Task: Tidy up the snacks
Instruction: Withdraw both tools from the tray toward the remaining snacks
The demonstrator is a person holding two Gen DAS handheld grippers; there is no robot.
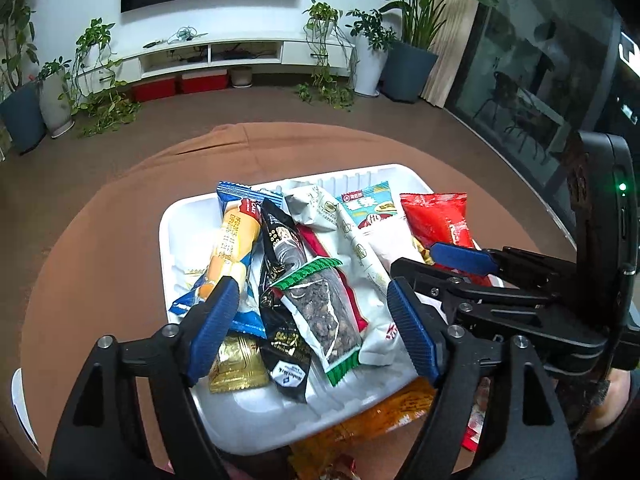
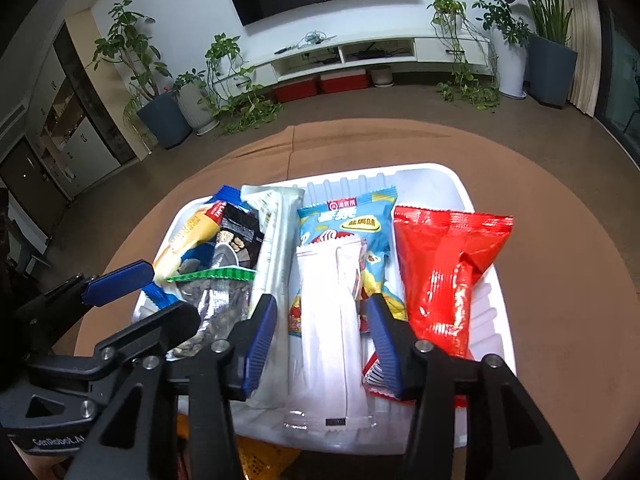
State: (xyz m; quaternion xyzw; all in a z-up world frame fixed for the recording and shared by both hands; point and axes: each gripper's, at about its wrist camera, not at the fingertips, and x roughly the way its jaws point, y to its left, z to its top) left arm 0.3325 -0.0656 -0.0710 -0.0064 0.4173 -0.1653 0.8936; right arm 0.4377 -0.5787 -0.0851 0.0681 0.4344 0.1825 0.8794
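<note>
Snack packets heaped in a ribbed white plastic tray point(image 2: 476, 200) on a round brown-clothed table point(image 2: 560, 280).

The right wrist view alone shows a crinkled glossy red foil bag point(image 2: 448, 280) whole, at the tray's right, and a long translucent white sachet point(image 2: 332, 320) lying loose between the right gripper point(image 2: 322, 336)'s parted jaws. The left wrist view alone shows a small gold foil packet point(image 1: 236, 364) near the left gripper point(image 1: 312, 328), its jaws apart over a green-edged clear seed pouch point(image 1: 320, 312).
</note>
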